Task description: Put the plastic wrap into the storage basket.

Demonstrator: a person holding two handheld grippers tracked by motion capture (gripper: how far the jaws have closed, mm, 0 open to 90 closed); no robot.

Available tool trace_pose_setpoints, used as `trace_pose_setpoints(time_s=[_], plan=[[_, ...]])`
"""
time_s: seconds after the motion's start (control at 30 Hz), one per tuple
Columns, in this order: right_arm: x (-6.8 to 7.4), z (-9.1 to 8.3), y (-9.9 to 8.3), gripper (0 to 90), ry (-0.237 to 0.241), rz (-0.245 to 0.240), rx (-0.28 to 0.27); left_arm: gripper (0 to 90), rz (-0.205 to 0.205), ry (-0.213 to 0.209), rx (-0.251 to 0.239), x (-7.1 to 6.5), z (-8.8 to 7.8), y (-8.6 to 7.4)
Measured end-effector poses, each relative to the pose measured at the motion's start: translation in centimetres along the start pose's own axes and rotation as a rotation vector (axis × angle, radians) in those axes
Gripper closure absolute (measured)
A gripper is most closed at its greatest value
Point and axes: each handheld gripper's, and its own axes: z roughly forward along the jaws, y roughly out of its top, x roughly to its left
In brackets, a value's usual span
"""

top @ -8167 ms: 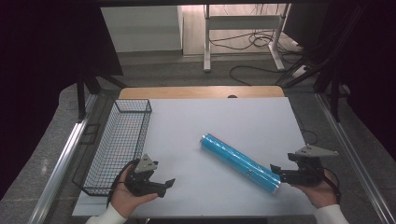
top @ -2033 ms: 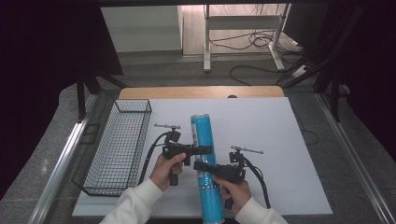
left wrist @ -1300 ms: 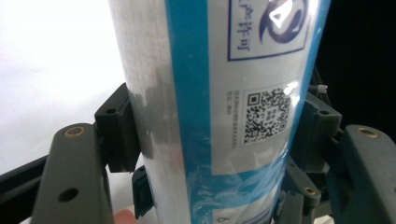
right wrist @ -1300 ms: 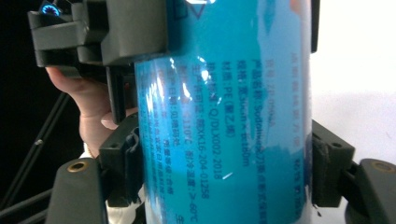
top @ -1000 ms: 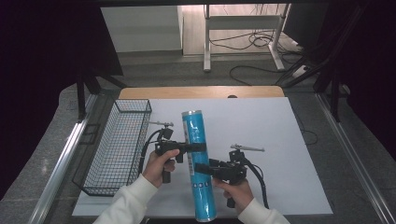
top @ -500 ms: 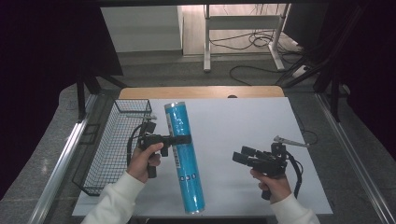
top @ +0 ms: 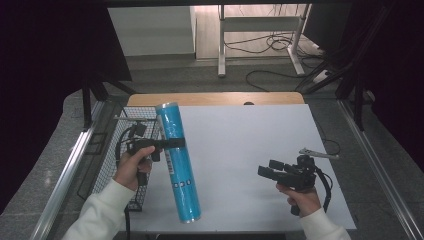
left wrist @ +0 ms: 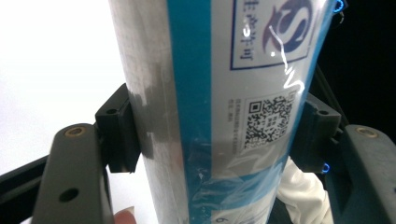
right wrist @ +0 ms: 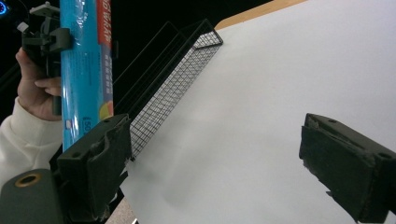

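Blue roll (top: 177,165) clamped in left gripper (top: 172,145), lifted by the desk's left edge beside wire basket (top: 112,165), not yet inside; right gripper (top: 265,171) apart, empty

Probably a lab: black curtains (top: 55,60) flank the table (top: 250,135), cables (top: 270,45) litter the floor.

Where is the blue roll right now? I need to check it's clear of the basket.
In the high view the blue roll is left of centre, clamped in the left hand-held gripper, just right of the wire basket.
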Motion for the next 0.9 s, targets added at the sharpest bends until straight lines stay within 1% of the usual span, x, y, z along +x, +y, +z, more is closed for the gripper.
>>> trace_pose_setpoints(time_s=[0.07,0.2,0.33,0.53,0.7,0.77,0.9], plan=[[0.0,0.1,0.0,10.0,-0.003,0.000,0.012,31.9,-0.001,0.014,0.002,0.0,-0.8,0.2],[0.0,0.2,-0.1,9.9,-0.009,-0.007,0.020,31.9,-0.023,0.026,-0.005,0.3,-2.7,0.8],[0.0,0.3,-0.1,10.0,-0.011,-0.008,0.023,31.9,-0.017,0.074,-0.002,0.3,-4.8,1.5],[0.0,0.3,-0.1,10.1,-0.017,-0.007,0.027,31.9,-0.032,0.134,0.011,0.5,-8.0,2.9],[-0.1,0.3,-0.1,10.1,-0.024,-0.008,0.032,32.0,-0.036,0.204,0.025,0.6,-10.3,3.8],[-0.1,0.4,-0.1,10.1,-0.025,-0.007,0.032,32.0,-0.038,0.222,0.025,0.8,-11.3,4.0],[-0.2,0.4,-0.1,10.1,-0.028,-0.008,0.033,32.0,-0.053,0.244,0.018,1.4,-12.7,4.1]])
